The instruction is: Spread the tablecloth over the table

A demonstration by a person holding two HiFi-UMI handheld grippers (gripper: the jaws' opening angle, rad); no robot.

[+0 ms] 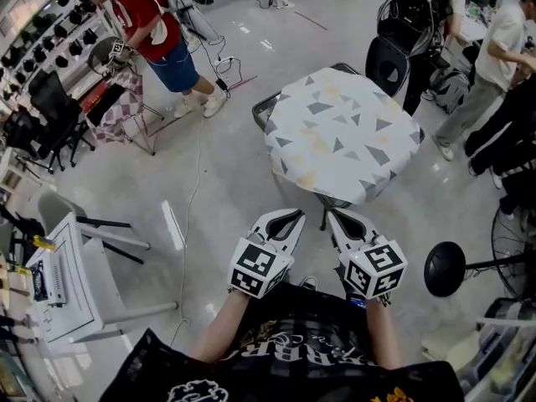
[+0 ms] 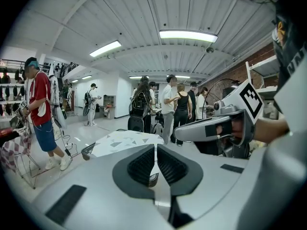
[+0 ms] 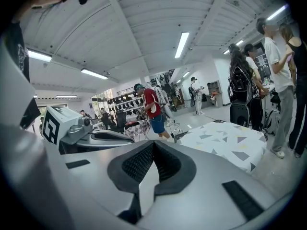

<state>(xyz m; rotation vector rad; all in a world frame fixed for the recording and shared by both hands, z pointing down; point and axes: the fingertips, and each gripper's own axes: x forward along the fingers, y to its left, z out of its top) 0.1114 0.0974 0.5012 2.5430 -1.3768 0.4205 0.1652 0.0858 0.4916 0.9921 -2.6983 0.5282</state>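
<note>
- Left gripper [image 1: 291, 218] and right gripper [image 1: 337, 218], each white with a black-and-white marker cube, are held side by side close to the person's body. Both have their jaws drawn together with nothing between the ribbed black pads, so neither is holding cloth.
- The white tablecloth with grey and pale yellow triangles [image 1: 343, 132] lies just ahead of the grippers but not touching them. It is draped over the small table [image 1: 261, 110], with its near edge hanging down toward the jaw tips.
- Judged from how it lies, the spreading looks nearly finished. The top is flat and free of big folds, and the near and right sides hang over.
- A dark rim of the table shows at the far-left side and a little at the back, so the cloth may sit slightly off-centre. A short pull toward that side seems to be all that is left.
- The pale glossy floor [image 1: 218, 182] is open to the left of the table.
- Things to steer round are a loose cable [image 1: 198, 153], a white chair [image 1: 79, 266] at near left, and a black round-headed stand [image 1: 444, 268] at near right.
- People stand just beyond the far-right corner [image 1: 494, 65], so room is tighter there. A person in a red shirt [image 1: 151, 19] is well apart at far left.
</note>
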